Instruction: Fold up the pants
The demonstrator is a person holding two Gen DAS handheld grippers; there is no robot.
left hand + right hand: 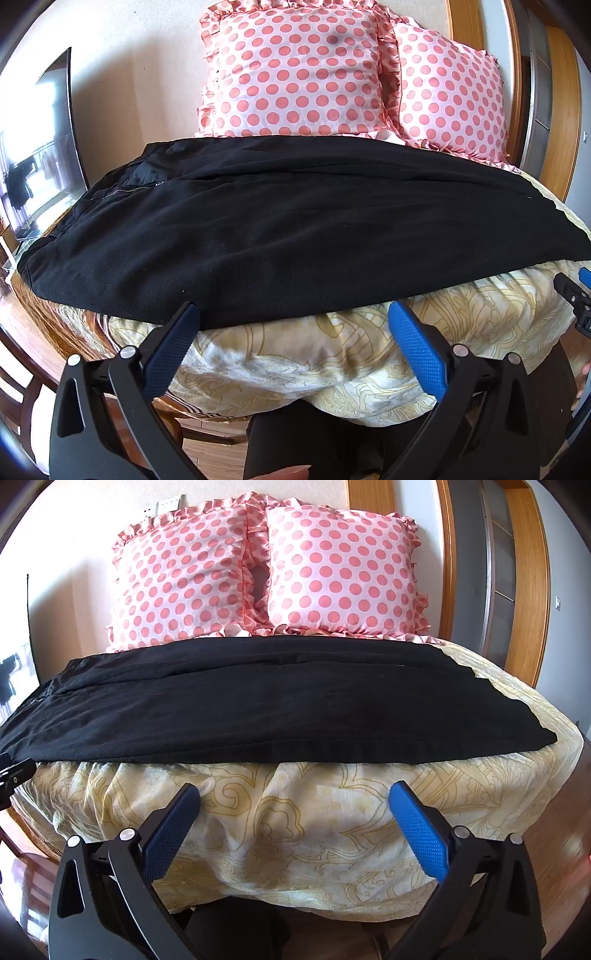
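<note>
- Bed w/ cream-and-gold patterned cotton cover (295, 834) fills both views.
- Black soft-fabric pants (280, 236) lie flat across bed, waist at left, legs to right, near edge along bed front.
- Two pink polka-dot ruffled pillows (266, 576) upright behind pants.
- Left gripper (293, 321): jaws wide apart, empty, tips at pants' near edge.
- Right gripper (295, 801): jaws apart, empty, just short of pants.
</note>
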